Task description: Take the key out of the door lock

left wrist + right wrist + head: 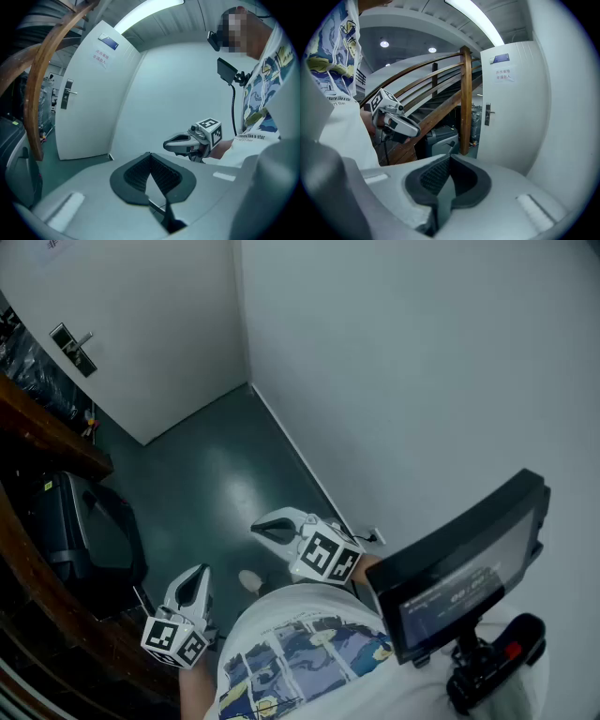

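The white door (pixel 141 324) stands closed at the far end of a narrow passage. Its dark lock plate with a lever handle (pixel 73 349) shows small at the top left; the lock plate (pixel 65 93) and the lock plate (pixel 487 114) also appear far off in both gripper views. No key can be made out at this distance. My left gripper (pixel 197 572) and right gripper (pixel 260 528) hang low near my body, both shut and empty, well short of the door. The left gripper's jaws (pixel 150 155) and the right gripper's jaws (pixel 449 159) meet with nothing between them.
A curved wooden stair rail (pixel 47 432) runs along the left, with a dark case (pixel 80 531) behind it. A plain white wall (pixel 422 381) closes the right side. The green floor (pixel 206 474) leads to the door. A screen on a mount (pixel 469 568) sits at my chest.
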